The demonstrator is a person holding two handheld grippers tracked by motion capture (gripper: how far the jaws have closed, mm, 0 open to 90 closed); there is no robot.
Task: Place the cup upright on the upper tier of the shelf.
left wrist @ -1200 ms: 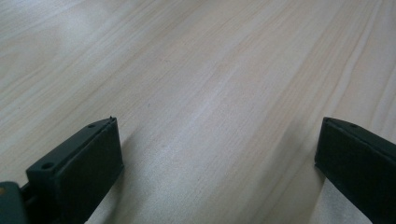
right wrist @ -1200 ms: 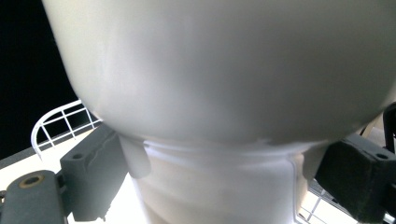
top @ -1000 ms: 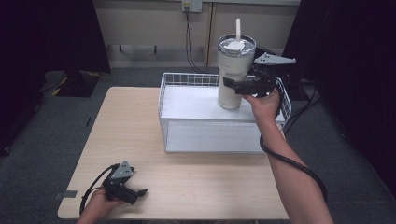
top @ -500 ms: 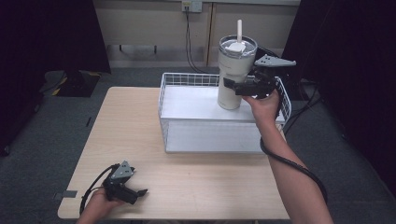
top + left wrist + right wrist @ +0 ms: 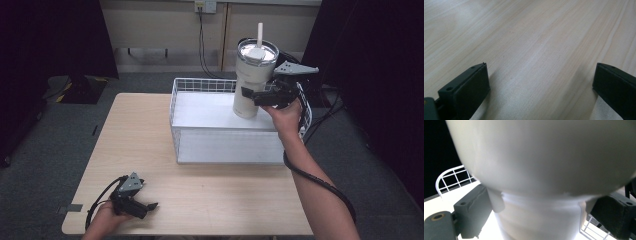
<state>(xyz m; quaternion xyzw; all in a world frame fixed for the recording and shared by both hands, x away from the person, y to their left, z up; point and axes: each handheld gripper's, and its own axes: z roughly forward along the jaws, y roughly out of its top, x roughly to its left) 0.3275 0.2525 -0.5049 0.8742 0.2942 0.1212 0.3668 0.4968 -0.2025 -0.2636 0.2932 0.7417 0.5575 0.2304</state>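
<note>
- The right gripper (image 5: pixel 256 95) has its jaws clamped on the narrow lower body of the tumbler (image 5: pixel 254 75), just under the flare; the right gripper view shows a jaw pressed to each side of the tumbler (image 5: pixel 544 170).
- The tumbler is upright over the far right part of the basket (image 5: pixel 185 95). Whether its base touches the basket floor or hangs just above it I cannot tell.
- To do this step well, as I judge it: keep the tumbler plumb, since it is top-heavy with a wide upper part, a lid and a straw (image 5: pixel 260 34). Move it straight up or down, clear of the basket's right wall, and keep the clamp firm until the base rests flat.
- The basket holds nothing but the tumbler; its white floor is bare.
- Whether the lidded tumbler has any drink in it cannot be seen.
- The left gripper (image 5: pixel 141 205) lies on the table (image 5: pixel 140 135), well apart from the basket toward the near left corner, jaws wide apart with nothing but tabletop (image 5: pixel 536 45) between them.
</note>
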